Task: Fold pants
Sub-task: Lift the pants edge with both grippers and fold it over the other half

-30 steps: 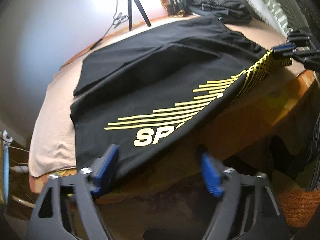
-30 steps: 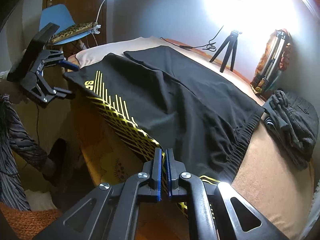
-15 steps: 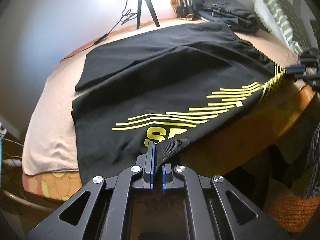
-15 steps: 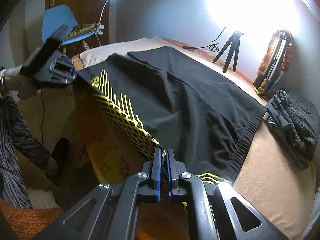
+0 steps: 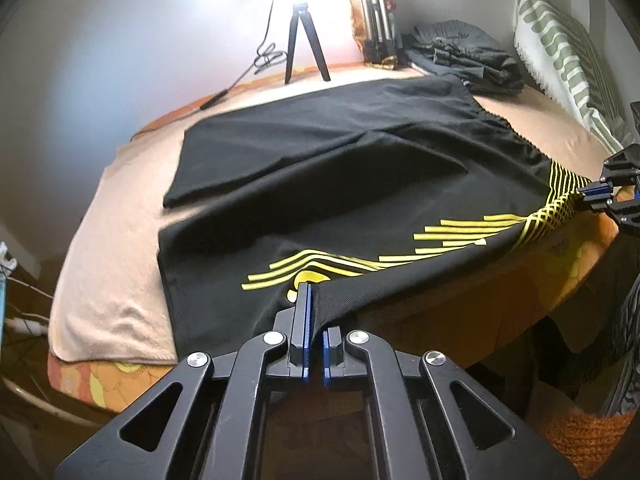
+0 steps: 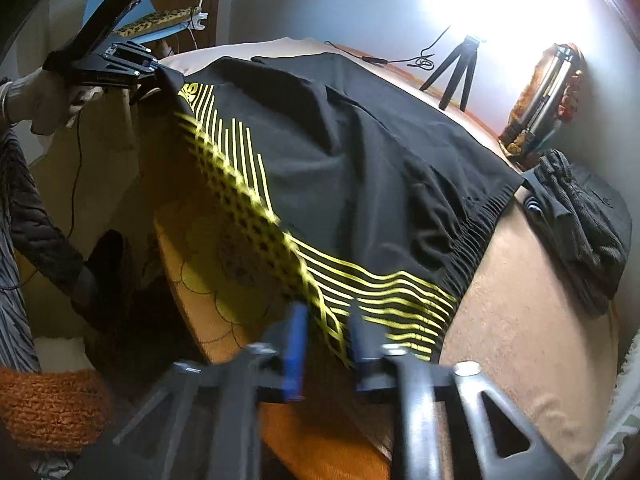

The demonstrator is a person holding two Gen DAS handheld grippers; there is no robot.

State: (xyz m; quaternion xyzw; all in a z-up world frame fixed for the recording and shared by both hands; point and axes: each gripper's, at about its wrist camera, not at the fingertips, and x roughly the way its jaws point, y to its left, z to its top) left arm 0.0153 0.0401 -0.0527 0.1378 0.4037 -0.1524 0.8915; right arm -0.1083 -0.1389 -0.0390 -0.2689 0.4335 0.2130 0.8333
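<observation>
Black pants [image 5: 340, 168] with yellow stripes lie spread on a peach blanket [image 5: 116, 240] on the bed. My left gripper [image 5: 314, 320] is shut on the hem of the near leg and lifts it off the bed edge; it also shows in the right wrist view [image 6: 160, 70] at the far left. My right gripper [image 6: 326, 344] has its jaws apart around the striped waist corner of the pants [image 6: 360, 160]; the view is blurred. In the left wrist view the right gripper [image 5: 596, 192] sits at the waist corner on the far right.
A small tripod [image 5: 304, 44] and a cable stand at the back of the bed. A pile of dark folded clothes [image 5: 468, 56] lies at the back right, beside a striped pillow [image 5: 560, 56]. An orange knitted basket [image 6: 48, 408] sits on the floor.
My left gripper closed on the leg hem and lifted it. My right gripper, shut before, has now opened at the waist corner and is moving.
</observation>
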